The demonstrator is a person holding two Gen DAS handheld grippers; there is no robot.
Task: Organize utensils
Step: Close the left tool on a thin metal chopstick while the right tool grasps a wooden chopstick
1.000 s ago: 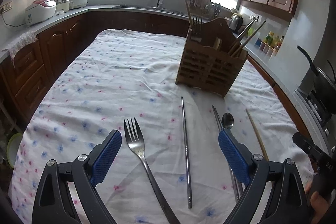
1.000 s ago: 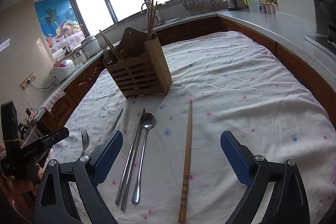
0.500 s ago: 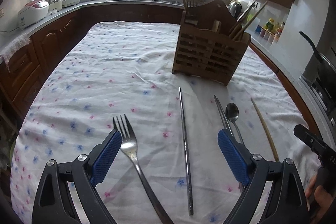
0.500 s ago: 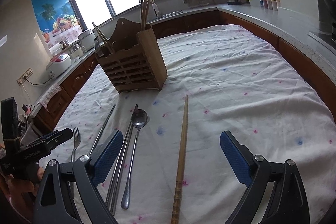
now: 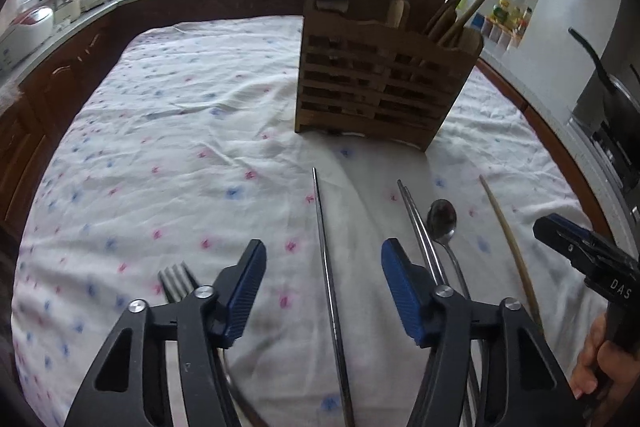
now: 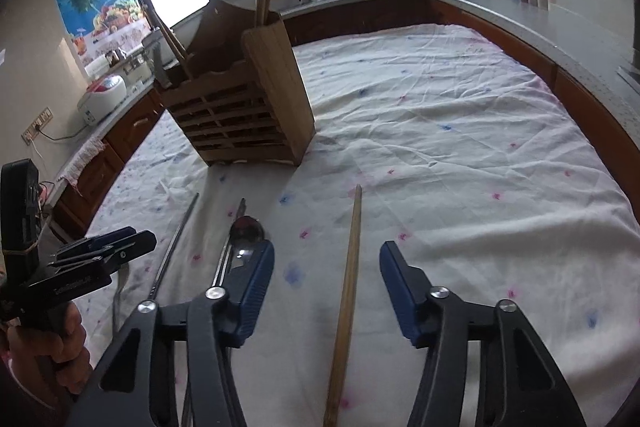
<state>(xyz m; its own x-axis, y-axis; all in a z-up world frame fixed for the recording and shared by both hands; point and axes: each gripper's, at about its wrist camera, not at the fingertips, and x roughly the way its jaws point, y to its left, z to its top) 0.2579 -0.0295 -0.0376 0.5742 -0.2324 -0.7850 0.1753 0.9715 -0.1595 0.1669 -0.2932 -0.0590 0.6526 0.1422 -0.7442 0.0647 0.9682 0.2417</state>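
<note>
We hold the left hand-held gripper [image 5: 322, 287] over a single metal chopstick [image 5: 326, 259] that lies on the cloth-covered surface [image 5: 180, 147]. Its long axis runs straight away from us toward the wooden utensil holder [image 5: 380, 83], passing between the two blue pads. The jaws have just been closing to about half spread, and the pads are not yet pressing on the chopstick. The fork [image 5: 176, 281] lies just left of the left pad, the metal chopstick pair [image 5: 420, 227] and spoon [image 5: 442, 223] just to the right.

The right hand-held gripper [image 6: 326, 289] straddles the wooden chopstick [image 6: 350, 255] in the same way, lengthwise, its jaws likewise just narrowed and clear of the wood. Each hand is nearest its own chopstick, so we judge the next move to be a descent and a squeeze across the shaft.
</note>
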